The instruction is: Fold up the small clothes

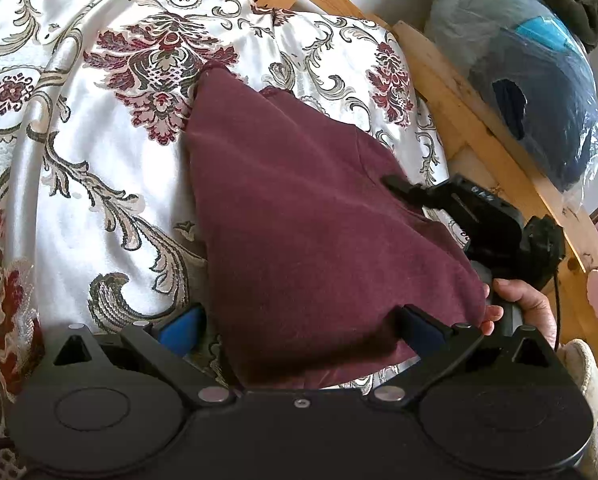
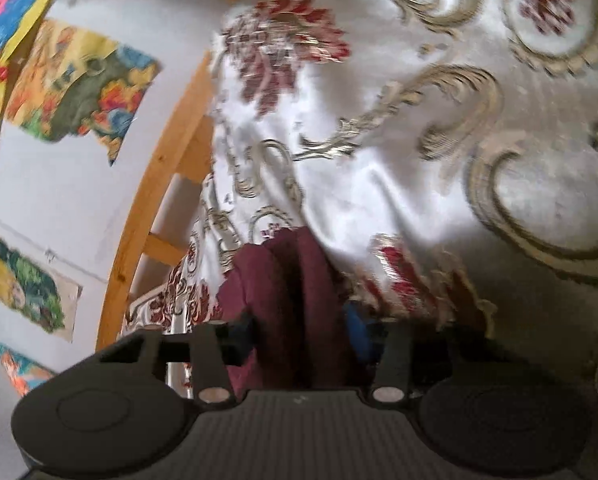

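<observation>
A maroon garment (image 1: 299,216) lies on the floral bedspread (image 1: 99,120), its near part lifted. My left gripper (image 1: 299,328) has its jaws spread wide on either side of the garment's near edge, blue pads (image 1: 181,330) apart; the cloth hangs between them, a clamp is not shown. My right gripper (image 1: 403,186) reaches onto the garment's right side in the left wrist view. In the right wrist view the right gripper (image 2: 303,332) has a bunched fold of the maroon garment (image 2: 295,292) between its fingers. That view is blurred.
A wooden bed frame (image 1: 479,120) runs along the right. A plastic bag of dark clothes (image 1: 539,80) sits beyond it. The wall with colourful pictures (image 2: 79,88) lies left of the bed in the right wrist view.
</observation>
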`<state>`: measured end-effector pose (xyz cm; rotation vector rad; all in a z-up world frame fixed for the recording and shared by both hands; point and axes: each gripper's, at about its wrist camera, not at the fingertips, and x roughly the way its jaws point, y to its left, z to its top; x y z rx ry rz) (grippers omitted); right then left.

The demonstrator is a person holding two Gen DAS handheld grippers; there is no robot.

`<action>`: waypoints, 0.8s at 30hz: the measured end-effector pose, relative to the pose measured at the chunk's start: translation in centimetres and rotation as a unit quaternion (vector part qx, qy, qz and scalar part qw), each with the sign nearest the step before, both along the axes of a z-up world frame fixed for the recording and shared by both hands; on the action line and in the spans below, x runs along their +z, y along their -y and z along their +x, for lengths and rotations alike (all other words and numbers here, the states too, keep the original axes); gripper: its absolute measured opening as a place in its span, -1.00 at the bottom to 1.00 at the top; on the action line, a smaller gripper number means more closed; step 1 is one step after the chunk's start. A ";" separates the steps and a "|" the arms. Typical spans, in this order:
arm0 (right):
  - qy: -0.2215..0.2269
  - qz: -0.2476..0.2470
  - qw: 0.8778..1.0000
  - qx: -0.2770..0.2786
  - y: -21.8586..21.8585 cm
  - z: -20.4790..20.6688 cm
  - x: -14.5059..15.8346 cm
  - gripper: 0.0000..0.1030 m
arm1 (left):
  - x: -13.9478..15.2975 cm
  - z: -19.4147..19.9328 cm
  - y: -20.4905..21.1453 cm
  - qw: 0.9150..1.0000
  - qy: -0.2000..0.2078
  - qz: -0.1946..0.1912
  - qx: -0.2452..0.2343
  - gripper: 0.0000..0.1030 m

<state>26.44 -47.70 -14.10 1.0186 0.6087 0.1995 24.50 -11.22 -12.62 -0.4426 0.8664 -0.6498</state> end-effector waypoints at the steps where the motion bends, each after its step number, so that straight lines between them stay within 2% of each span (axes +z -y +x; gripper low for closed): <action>1: 0.000 0.008 1.000 0.000 0.1 0.0 -0.2 -0.06 | 0.0 0.0 0.0 1.000 0.001 0.001 0.000 0.99; 7: -0.006 -0.030 1.000 0.007 -0.9 0.3 0.2 -0.19 | 0.0 -0.1 0.1 1.000 0.005 0.006 -0.003 0.99; 9: -0.004 -0.055 0.998 0.011 -1.3 0.2 0.6 -0.32 | 0.0 -0.1 0.1 1.000 0.007 0.008 -0.004 0.99; 13: 0.006 -0.107 0.994 0.020 -2.2 0.0 1.6 -0.36 | 0.0 -0.1 0.1 1.000 0.007 0.006 -0.005 0.99; 18: 0.012 -0.154 0.988 0.026 -3.2 -0.1 2.4 -0.37 | 0.0 0.0 -1.2 0.998 -0.006 -0.069 0.009 0.99; 20: 0.015 -0.165 0.986 0.029 -3.4 -0.1 2.6 -0.37 | 0.0 0.4 -1.5 0.997 -0.012 -0.081 0.016 0.98; 24: 0.014 -0.159 0.987 0.028 -3.2 -0.2 2.3 -0.36 | -0.1 1.2 -1.8 0.996 -0.020 -0.080 0.024 0.99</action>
